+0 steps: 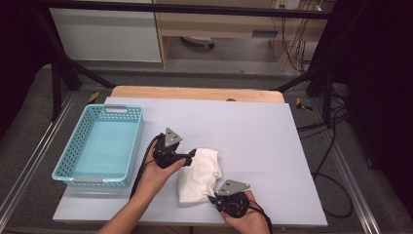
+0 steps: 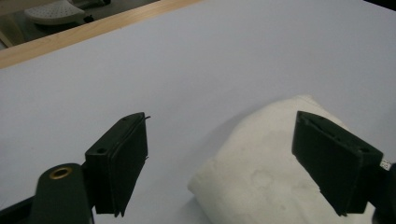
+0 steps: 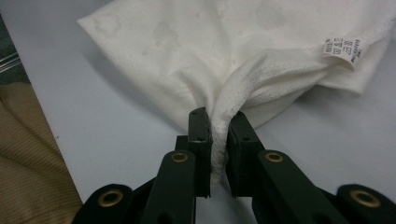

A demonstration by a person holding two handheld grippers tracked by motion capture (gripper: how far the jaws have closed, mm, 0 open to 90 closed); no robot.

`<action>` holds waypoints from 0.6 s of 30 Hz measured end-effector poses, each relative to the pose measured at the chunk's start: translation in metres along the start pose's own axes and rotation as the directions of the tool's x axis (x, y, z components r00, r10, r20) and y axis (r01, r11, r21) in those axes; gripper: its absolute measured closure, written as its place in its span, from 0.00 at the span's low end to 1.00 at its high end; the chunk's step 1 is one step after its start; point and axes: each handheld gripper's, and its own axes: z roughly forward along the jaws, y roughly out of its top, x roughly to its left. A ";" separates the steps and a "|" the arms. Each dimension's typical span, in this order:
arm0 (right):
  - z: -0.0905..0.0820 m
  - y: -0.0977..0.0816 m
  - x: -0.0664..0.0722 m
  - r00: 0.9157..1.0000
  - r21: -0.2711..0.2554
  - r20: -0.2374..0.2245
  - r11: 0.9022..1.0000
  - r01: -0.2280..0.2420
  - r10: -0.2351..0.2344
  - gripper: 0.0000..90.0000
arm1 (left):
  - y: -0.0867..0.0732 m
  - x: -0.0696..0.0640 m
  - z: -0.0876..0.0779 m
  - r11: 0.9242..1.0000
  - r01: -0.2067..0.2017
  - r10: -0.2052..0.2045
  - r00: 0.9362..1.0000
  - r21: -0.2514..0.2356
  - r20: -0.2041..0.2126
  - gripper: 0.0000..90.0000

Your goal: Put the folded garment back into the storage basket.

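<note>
The bench (image 1: 253, 126), under its pale sheet, carried a turquoise basket (image 1: 100, 146) with a white cloth (image 1: 198, 175) lying crumpled just to the right of it, near the front edge of the bench. The work looked like folding or gathering that cloth, perhaps for the basket.

To do the step well, the left gripper (image 2: 219, 163) probably needed to close over a firm fold on the cloth's upper left edge rather than a single loose layer. The right gripper (image 3: 219, 140) would do best to keep its hem taut, so the fabric lifted evenly and did not sag or slip.

The left hand (image 1: 158, 173) reached in from the cloth's basket side, its gripper lying nearly level with jaws spread wide; one jaw stood over the cloth, the other over bare bench. The right hand (image 1: 243, 214) sat at the cloth's near corner, its gripper clamped tight on a ribbed hem (image 3: 219, 135).
</note>
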 end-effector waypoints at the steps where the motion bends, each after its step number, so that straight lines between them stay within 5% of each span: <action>1: 0.000 0.000 0.000 1.000 0.000 0.000 1.000 -0.001 0.001 0.91 | 0.000 0.000 0.001 1.000 -0.001 0.001 1.000 0.003 0.001 0.21; 18: 0.000 0.000 0.000 1.000 0.002 0.000 1.000 0.000 0.000 0.91 | -0.006 0.005 0.011 0.999 0.013 -0.012 1.000 0.030 -0.013 0.21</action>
